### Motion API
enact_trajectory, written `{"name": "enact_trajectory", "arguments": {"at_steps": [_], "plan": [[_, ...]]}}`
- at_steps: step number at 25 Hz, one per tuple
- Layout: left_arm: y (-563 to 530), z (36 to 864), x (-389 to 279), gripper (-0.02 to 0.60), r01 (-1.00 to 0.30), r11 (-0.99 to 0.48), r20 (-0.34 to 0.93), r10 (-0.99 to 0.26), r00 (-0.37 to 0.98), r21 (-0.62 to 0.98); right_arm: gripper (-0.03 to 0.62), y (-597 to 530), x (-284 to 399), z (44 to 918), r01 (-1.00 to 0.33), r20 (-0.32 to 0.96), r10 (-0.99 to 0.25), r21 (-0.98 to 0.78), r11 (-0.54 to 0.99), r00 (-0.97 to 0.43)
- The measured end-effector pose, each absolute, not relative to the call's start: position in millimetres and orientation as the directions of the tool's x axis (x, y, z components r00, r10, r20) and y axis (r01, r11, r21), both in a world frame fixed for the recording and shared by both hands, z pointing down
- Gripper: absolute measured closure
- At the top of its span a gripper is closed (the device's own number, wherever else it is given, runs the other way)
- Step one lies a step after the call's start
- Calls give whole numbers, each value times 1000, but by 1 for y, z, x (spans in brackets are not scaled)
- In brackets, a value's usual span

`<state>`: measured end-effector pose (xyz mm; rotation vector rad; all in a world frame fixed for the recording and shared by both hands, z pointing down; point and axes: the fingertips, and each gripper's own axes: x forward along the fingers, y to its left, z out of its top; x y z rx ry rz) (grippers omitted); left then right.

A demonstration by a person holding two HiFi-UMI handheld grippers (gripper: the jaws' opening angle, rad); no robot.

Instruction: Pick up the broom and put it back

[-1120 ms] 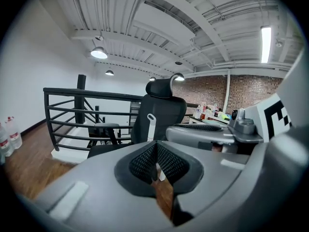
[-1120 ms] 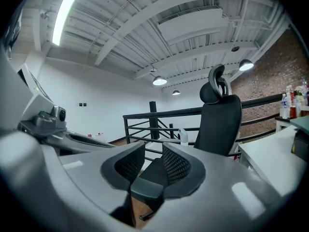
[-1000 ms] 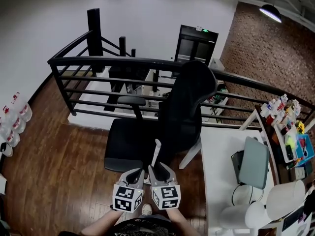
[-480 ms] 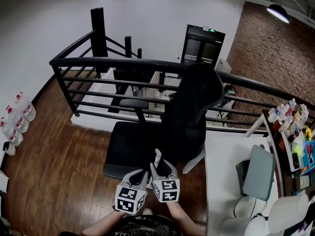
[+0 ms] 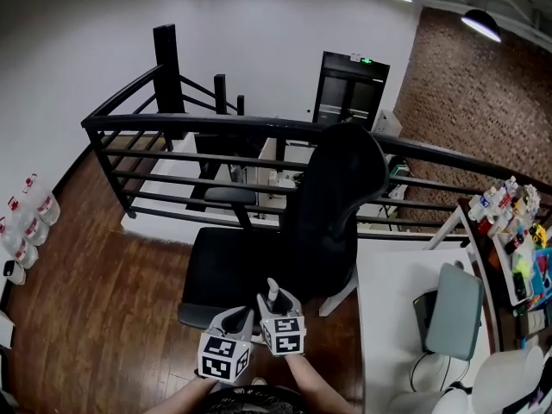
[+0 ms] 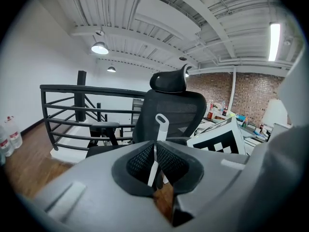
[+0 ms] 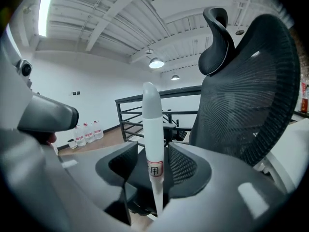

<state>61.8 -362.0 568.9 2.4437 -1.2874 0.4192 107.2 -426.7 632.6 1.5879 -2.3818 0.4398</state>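
The broom's white handle (image 5: 272,288) stands nearly upright in front of me, its looped top just above both grippers. In the right gripper view the thick grip (image 7: 153,139) rises between the jaws of my right gripper (image 7: 154,178). Those jaws are opening, and a gap shows on each side of the handle. In the left gripper view the thin lower rod (image 6: 152,163) runs through the narrow slit of my left gripper (image 6: 154,158), which is shut on it. In the head view the left gripper (image 5: 244,317) sits beside the right gripper (image 5: 274,304). The brush end is hidden.
A black mesh office chair (image 5: 332,205) stands directly ahead, with a black railing (image 5: 172,123) behind it. A white desk (image 5: 392,317) with a monitor is at the right. Water bottles (image 5: 26,222) line the left wall on the wooden floor (image 5: 103,300).
Both grippers and the handle top have sunk lower in the head view, nearer my body. The right one moved more.
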Motion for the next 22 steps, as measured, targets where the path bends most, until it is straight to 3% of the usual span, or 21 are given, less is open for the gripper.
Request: {"name": "enact_trajectory", "arguments": {"at_steps": [3,22], "plan": [[-362,568,59,577,-834,-527,409,-733,544,164,496,-428,107,632,-928,349,-862,-89,361,-368],[-321,549,22,577,-831,-531,379,-744,551,165,497,-367,93,591,-945,266,-908,-35,326,-323]]}}
